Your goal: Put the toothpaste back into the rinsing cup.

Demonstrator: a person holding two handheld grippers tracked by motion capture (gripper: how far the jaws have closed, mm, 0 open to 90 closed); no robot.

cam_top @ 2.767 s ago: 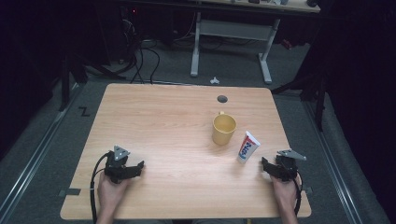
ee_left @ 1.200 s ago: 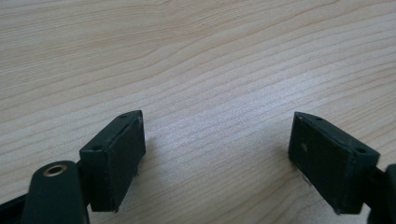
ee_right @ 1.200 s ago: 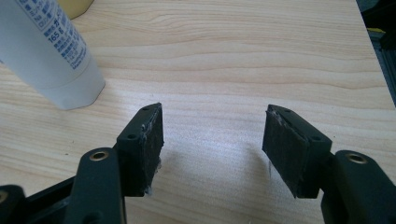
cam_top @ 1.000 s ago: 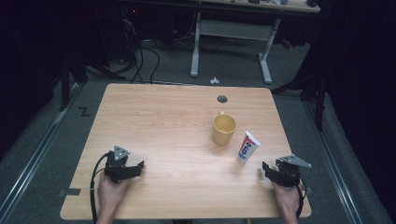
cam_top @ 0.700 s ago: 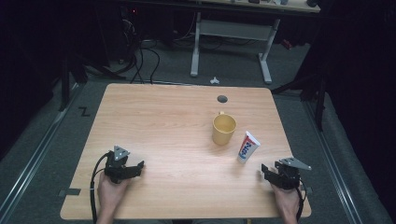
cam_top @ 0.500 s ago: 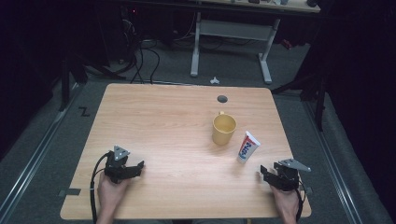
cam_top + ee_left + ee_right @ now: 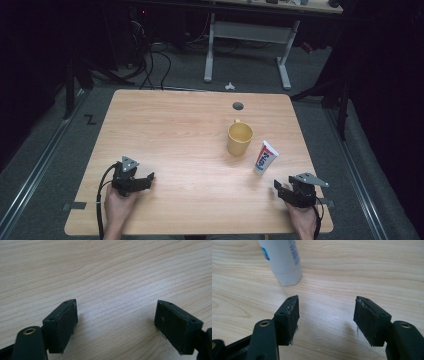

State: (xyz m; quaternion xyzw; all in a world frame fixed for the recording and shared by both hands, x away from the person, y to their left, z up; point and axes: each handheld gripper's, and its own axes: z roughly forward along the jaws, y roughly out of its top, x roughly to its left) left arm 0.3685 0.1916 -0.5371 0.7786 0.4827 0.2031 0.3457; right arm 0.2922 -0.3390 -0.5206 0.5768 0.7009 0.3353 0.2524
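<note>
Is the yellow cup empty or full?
Looks empty: the yellow cup stands upright, and the high view shows only yellow inside.

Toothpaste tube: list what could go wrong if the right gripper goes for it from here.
1. The toothpaste tube stands upright on its cap; the right gripper, jaws open, has it off to one side of them, so a straight push could knock it over.
2. The yellow mug stands close beside the tube; a toppled tube or a wide approach might hit it.
3. The tube stands near the table edge and could roll off.
</note>
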